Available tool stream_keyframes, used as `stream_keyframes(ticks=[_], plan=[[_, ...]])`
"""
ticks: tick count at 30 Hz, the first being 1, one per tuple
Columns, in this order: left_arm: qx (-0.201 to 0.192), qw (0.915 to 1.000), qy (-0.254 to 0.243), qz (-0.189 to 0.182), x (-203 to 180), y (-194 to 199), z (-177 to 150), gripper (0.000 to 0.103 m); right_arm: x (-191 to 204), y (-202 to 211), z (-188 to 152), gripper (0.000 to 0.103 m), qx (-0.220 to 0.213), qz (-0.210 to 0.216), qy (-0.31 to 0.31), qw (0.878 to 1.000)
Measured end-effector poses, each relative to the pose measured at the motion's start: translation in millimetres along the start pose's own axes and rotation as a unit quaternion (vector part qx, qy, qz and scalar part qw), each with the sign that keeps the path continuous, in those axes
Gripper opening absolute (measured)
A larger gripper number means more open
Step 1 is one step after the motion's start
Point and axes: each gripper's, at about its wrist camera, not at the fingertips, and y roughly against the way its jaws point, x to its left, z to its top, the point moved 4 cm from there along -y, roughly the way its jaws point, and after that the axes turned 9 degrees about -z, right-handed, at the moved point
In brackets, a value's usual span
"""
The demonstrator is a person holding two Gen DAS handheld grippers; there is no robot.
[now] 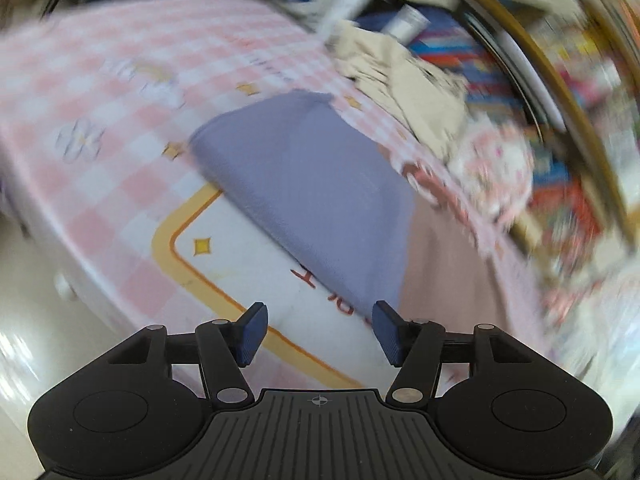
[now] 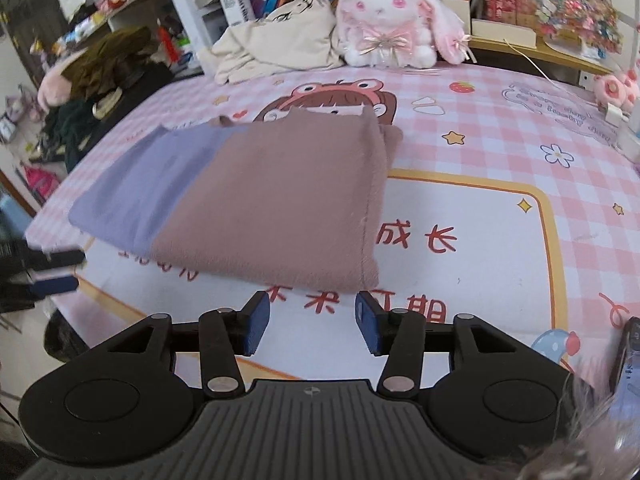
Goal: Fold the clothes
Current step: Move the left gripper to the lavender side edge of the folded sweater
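Tongs hover spread and empty at six o'clock: the right gripper (image 2: 308, 326) faces the near hem of a folded, fuzzy mauve-and-lavender garment (image 2: 256, 204) lying flat on the pink checked cartoon-print bedspread (image 2: 500, 152); the left gripper (image 1: 318, 332) is blurred, beside its lavender end. Whether another fold is due or it is finished cannot be judged; any grip should take all layers at the hem. Open bedspread lies at three o'clock; a cream cloth bag (image 2: 276, 46) and white plush rabbit (image 2: 384, 20) crowd twelve.
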Motion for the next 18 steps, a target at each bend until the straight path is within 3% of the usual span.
stream_keyframes(ticks=[3, 8, 13, 18], plan=[[-0.021, 0.9956, 0.088, -0.025, 19, -1, 14, 0.057, 5, 2, -2, 0.051, -0.003, -0.003, 0.004, 1.000], [-0.060, 0.9805, 0.174, -0.068, 43, -12, 38, 0.054, 7, 4, -1, 0.051, -0.007, -0.019, -0.010, 1.000], [-0.085, 0.9692, 0.225, -0.054, 64, -23, 53, 0.054, 9, 5, 1, 0.051, -0.010, -0.035, -0.026, 0.999], [-0.087, 0.9661, 0.239, -0.047, 74, -32, 63, 0.053, 8, 6, 1, 0.051, -0.011, -0.055, -0.050, 0.997]])
